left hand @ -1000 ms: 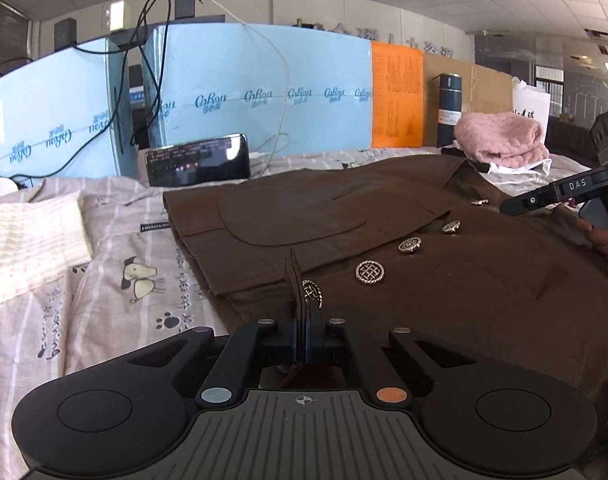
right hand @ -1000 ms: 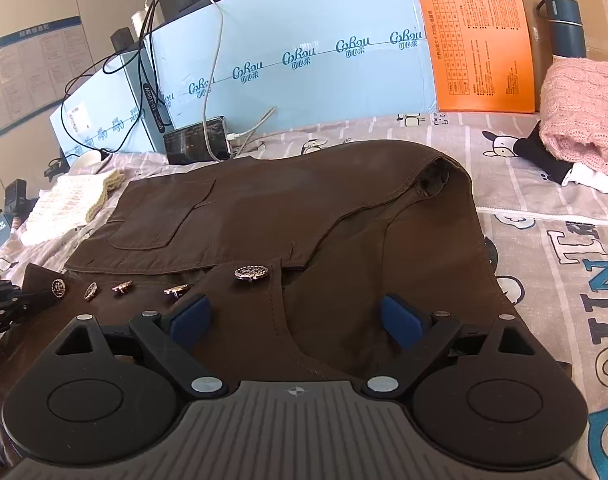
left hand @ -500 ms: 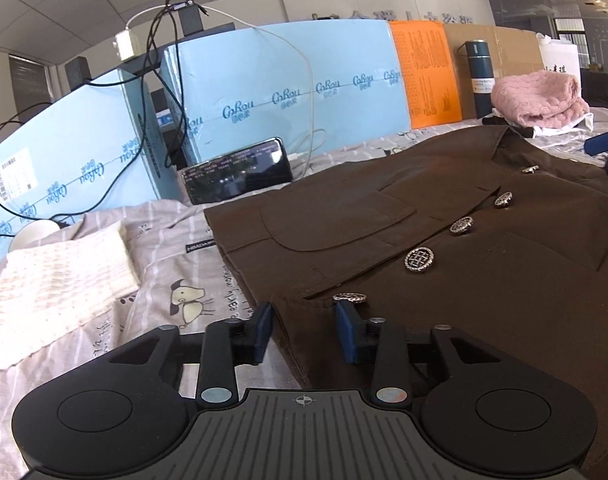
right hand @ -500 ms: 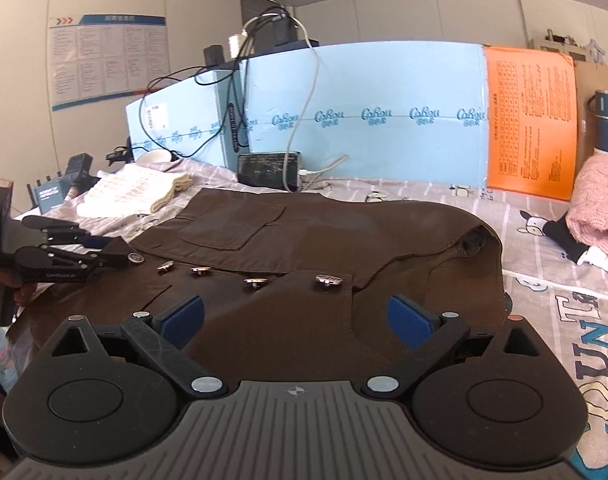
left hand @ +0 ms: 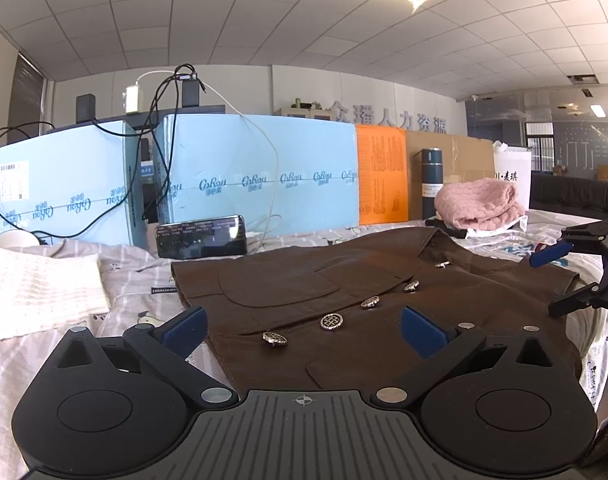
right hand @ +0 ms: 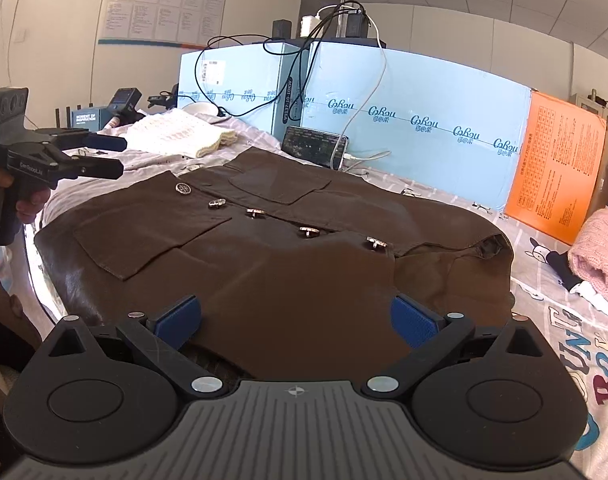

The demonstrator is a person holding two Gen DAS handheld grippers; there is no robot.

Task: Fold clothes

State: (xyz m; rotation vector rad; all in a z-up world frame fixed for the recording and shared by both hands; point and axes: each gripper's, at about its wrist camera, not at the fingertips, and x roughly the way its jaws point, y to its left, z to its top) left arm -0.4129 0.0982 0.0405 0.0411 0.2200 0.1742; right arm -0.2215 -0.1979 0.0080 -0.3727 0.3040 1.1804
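Observation:
A brown jacket with a row of metal buttons lies flat on the bed, front side up; it also fills the right wrist view. My left gripper is open and empty, held just above the jacket's hem end. My right gripper is open and empty, above the jacket's near edge by the collar end. The right gripper also shows at the right edge of the left wrist view, and the left gripper at the left of the right wrist view, both with jaws apart.
A cream knit garment lies at the left, a pink knit garment at the far right. A phone leans on blue foam boards. A dark flask and orange sheet stand behind. The printed bedsheet surrounds the jacket.
My left gripper has let go of the jacket's front edge, opened wide and lifted back. The jacket front now lies flat and closed. My right gripper stayed open and drew back.

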